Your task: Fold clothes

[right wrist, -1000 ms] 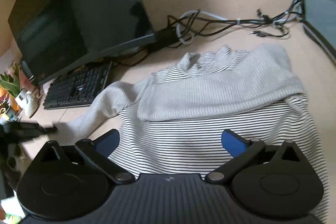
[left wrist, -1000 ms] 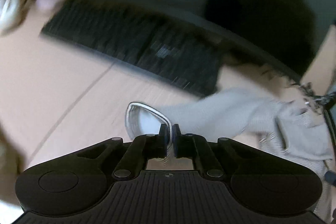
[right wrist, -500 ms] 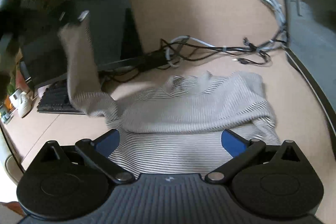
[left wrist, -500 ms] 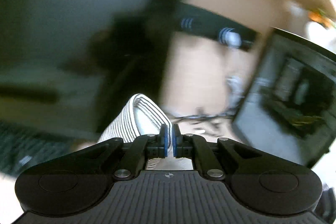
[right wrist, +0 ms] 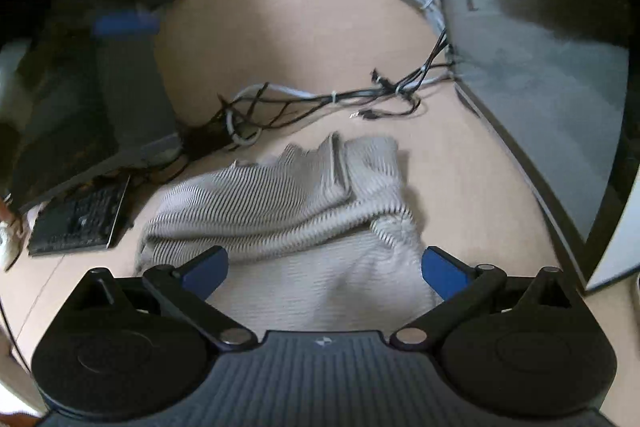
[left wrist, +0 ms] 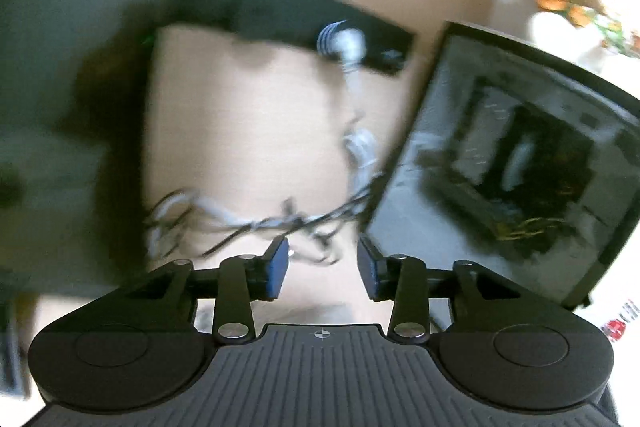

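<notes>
A: Any boxes, bins, baskets? Anything sitting inside something?

B: Hard to tell. Just a tan desk (right wrist: 320,27) with loose things on top: keyboard (right wrist: 80,223) at the left edge, tangle of cables (right wrist: 320,99) in the middle, dark monitor (right wrist: 540,87) standing along the right.

A: And the shirt (right wrist: 288,211)?

B: Lying on the desk just this side of the cables, right of the keyboard. Pale grey with fine dark stripes, ribbed. Bunched into a rough bundle, with a thick fold rolled across the top and the collar ruffled at the far edge. Nearer part flatter, running down under the right gripper (right wrist: 324,267).

A: Right fingers?

B: Spread wide, blue pads on either side of the shirt's near part, above the cloth, gripping nothing.

A: Left gripper (left wrist: 322,267)?

B: Opening at this moment, blue pads apart, nothing between them. Pointed at the cables and the monitor (left wrist: 520,167) to the right, all blurred. Seen only as a blurred blue-tipped shape (right wrist: 124,27) at the upper left of the right view.
</notes>
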`<state>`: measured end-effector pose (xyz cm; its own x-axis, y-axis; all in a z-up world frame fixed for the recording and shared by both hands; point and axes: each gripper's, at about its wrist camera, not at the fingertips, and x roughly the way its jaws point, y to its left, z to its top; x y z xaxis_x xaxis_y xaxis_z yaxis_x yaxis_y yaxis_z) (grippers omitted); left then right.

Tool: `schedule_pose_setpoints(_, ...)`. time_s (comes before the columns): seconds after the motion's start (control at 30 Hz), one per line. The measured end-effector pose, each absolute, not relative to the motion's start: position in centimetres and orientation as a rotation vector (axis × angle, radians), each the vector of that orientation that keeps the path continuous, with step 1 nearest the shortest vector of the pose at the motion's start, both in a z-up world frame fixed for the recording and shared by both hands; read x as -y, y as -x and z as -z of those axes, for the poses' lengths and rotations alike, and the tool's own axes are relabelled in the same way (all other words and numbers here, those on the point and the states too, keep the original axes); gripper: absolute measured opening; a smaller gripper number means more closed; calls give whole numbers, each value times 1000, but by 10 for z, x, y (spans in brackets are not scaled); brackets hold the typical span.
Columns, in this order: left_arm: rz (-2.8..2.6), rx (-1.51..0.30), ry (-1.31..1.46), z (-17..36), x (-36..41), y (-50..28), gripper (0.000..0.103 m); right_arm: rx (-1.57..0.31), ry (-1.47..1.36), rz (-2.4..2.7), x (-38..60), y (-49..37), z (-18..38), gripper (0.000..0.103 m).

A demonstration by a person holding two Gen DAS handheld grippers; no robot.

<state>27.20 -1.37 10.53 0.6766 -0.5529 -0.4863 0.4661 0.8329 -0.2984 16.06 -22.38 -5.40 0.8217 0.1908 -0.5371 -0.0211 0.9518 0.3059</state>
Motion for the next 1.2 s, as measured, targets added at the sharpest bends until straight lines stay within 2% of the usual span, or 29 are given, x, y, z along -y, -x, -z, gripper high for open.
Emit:
schedule_pose_setpoints(0.03,549,-616,162,-100,4,-273,50,-591,-296,-114,225,-167,51,100)
schedule_pose_setpoints(0.1,500,-684,158,-77,-14,-269,56,-576,-298,-114,229,-179,45,77)
schedule_pose_setpoints(0.17,489,-776,149,-49,-21,-259,61,-580,-286,-114,226,-201,40,67)
schedule_pose_setpoints(0.23,479,-866,141,-20,-28,-249,69,-593,-271,-107,221,-228,41,67)
schedule_pose_setpoints(0.33,505,-959,171,17,-29,-235,71,-642,-227,-94,209,-268,56,67)
schedule_pose_setpoints(0.37,510,-982,190,28,-30,-232,71,-670,-215,-95,205,-280,63,62)
schedule_pose_setpoints(0.47,518,-1017,239,48,-32,-231,72,-749,-209,-105,198,-303,74,20)
schedule_pose_setpoints(0.5,515,-1013,241,49,-33,-233,72,-743,-223,-117,198,-304,69,11)
schedule_pose_setpoints(0.7,469,-970,235,58,-40,-251,76,-564,-251,-138,229,-275,8,9)
schedule_pose_setpoints(0.8,440,-970,241,61,-49,-259,71,-612,-219,-92,239,-272,22,9)
schedule_pose_setpoints(0.9,445,-980,200,58,-48,-259,72,-710,-203,-34,243,-273,64,11)
schedule_pose_setpoints(0.97,465,-992,150,53,-44,-255,76,-728,-183,0,244,-270,87,16)
schedule_pose_setpoints(1.03,492,-1000,114,46,-41,-251,85,-709,-166,6,244,-266,85,19)
schedule_pose_setpoints(1.13,571,-951,108,29,-35,-244,89,-703,-130,7,243,-265,77,22)
schedule_pose_setpoints(1.2,600,-896,118,18,-32,-245,94,-691,-103,9,242,-265,70,28)
